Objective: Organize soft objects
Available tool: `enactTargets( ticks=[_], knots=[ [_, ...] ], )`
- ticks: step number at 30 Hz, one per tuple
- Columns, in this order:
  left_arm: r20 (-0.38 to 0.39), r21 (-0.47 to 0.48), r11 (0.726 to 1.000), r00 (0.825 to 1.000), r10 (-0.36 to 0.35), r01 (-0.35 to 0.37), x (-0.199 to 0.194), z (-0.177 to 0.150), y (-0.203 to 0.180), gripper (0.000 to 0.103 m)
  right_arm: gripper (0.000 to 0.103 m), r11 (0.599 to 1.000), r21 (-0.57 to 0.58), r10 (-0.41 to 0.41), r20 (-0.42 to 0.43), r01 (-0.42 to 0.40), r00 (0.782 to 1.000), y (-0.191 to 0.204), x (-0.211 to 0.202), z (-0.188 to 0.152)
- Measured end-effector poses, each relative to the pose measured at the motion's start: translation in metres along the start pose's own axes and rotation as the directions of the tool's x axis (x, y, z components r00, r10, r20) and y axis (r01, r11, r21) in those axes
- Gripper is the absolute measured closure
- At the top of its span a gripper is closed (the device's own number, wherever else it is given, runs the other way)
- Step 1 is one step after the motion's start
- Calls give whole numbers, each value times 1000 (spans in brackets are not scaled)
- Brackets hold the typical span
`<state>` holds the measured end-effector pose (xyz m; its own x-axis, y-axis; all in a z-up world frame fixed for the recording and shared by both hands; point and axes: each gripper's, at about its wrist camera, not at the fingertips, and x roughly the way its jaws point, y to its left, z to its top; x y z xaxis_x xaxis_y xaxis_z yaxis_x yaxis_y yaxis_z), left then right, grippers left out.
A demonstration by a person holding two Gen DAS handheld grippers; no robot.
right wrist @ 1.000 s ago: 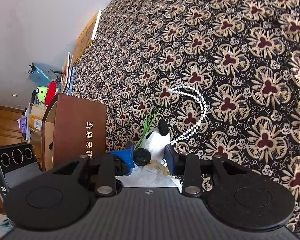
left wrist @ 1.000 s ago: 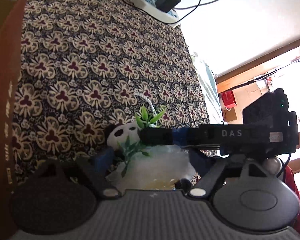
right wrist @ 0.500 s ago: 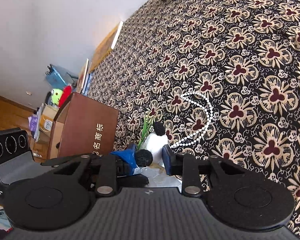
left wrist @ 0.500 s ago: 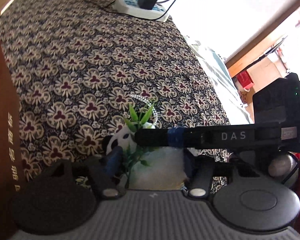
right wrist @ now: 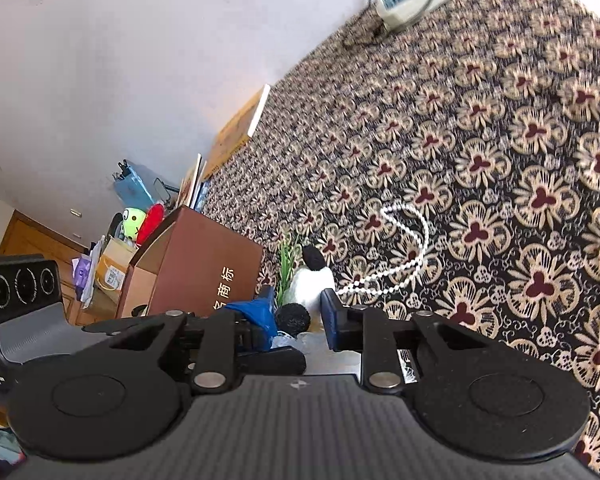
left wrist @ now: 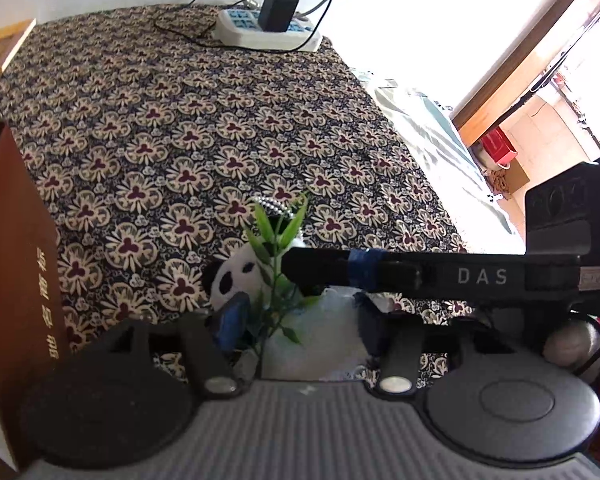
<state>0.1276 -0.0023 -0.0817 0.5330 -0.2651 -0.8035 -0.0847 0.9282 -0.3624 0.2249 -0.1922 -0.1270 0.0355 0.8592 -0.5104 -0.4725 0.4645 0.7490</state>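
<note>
Plush panda (left wrist: 236, 276) w/ bead chain (right wrist: 404, 248) at 1 o'clock: both grippers, L (left wrist: 300, 320) & R (right wrist: 296, 316), closing in and grasping it.

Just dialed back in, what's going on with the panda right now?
Both handheld grippers are working on the small panda plush, which sits in clear plastic wrap with green bamboo leaves on the flowered bedspread. The left gripper and the right gripper have just been closing, each with the wrapped toy between its fingers. A string of white beads trails from the toy across the cloth. The brown cardboard box stands open close by.
</note>
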Motion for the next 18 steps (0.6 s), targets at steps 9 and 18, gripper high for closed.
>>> enactTargets(
  ticks=[9, 18],
  knots=[
    [42, 53, 998, 999, 28, -30, -17, -13, -7, 51, 97, 990, -135, -27, 54, 34, 998, 35, 3, -3],
    [3, -22, 998, 999, -53, 53, -10, -37, 10, 23, 93, 983, -121, -140, -18, 137, 990, 15, 0, -9]
  ],
)
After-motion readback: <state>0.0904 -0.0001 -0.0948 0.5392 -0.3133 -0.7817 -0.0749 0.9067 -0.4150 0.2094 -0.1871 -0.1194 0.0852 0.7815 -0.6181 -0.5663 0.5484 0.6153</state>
